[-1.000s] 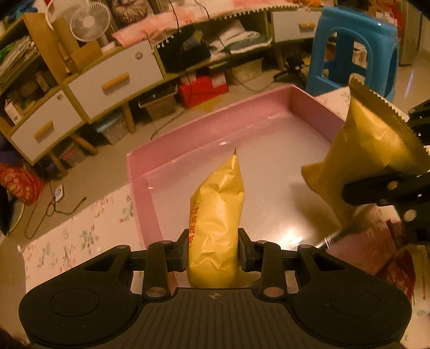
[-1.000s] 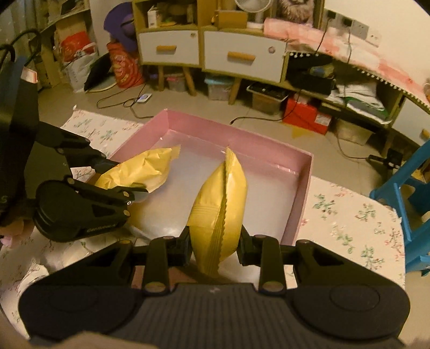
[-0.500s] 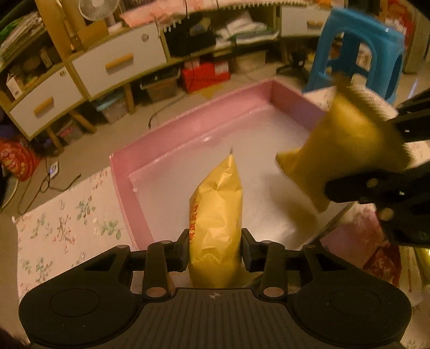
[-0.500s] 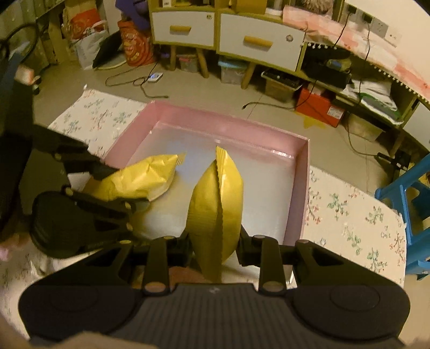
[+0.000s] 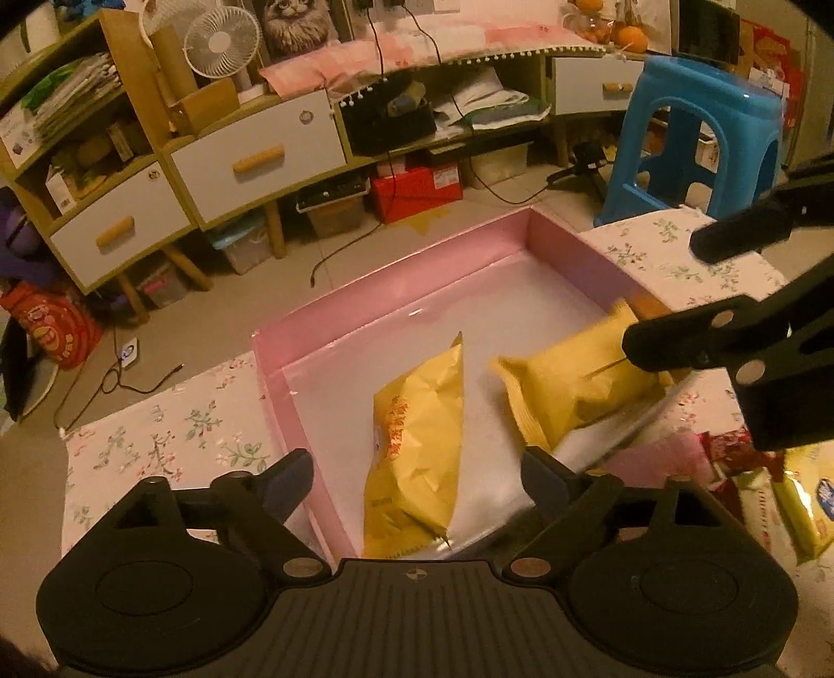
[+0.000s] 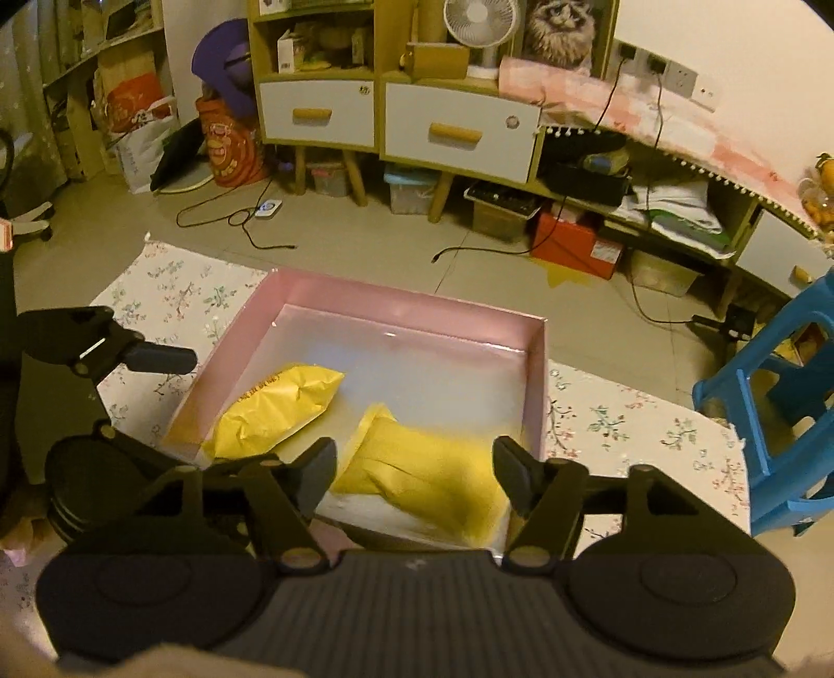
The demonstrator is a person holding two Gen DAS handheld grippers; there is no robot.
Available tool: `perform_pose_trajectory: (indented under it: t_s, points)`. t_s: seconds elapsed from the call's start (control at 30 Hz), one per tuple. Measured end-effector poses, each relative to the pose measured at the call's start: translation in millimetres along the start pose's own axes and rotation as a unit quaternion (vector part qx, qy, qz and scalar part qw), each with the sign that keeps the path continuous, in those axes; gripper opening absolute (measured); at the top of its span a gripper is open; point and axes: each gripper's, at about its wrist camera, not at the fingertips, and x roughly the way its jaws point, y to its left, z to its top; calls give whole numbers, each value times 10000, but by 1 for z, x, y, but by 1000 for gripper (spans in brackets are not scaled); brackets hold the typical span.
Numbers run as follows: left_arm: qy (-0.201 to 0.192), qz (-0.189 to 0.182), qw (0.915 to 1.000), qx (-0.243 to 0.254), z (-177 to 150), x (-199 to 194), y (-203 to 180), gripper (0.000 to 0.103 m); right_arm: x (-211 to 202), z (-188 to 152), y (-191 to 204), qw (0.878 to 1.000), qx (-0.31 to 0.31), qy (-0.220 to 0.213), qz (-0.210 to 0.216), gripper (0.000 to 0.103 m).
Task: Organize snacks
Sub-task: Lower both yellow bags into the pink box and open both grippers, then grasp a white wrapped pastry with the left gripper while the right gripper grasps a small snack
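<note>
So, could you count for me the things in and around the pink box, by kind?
Yellow snack bags lying in the box: 2 (one, other)
Pink box: 1
Blue stool: 1
Grippers, jaws opening, nothing between the pads: 2 (left gripper, right gripper)
Total: 6

Both the left tongs [image 5: 417, 480] and the right tongs [image 6: 414, 469] are opening wide, gripping nothing.

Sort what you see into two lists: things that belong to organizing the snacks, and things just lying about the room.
Part of the job:
- pink box
- left yellow packet, in the box
- right yellow packet, in the box
- loose snacks beside the box
- left gripper and right gripper, jaws opening, nothing gripped

Just lying about:
- blue stool
- fan
- red box
</note>
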Motion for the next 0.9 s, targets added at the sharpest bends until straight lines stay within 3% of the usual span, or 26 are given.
perform_pose_trajectory:
  t_s: [0.17,0.7,0.9]
  points:
    - [-46,5,9999,-105,-7,-21,-4,94,-21,-3,3,9999,28,-117,-28,74]
    - [-79,32,9996,-265,-51,-79,-19,103,-72,-44,25,9988,-106,-469,-41,99]
    - [-52,-90,9990,-425,-78,-94,-21,103,-86,-65,33,9974,-121,-707,-26,103]
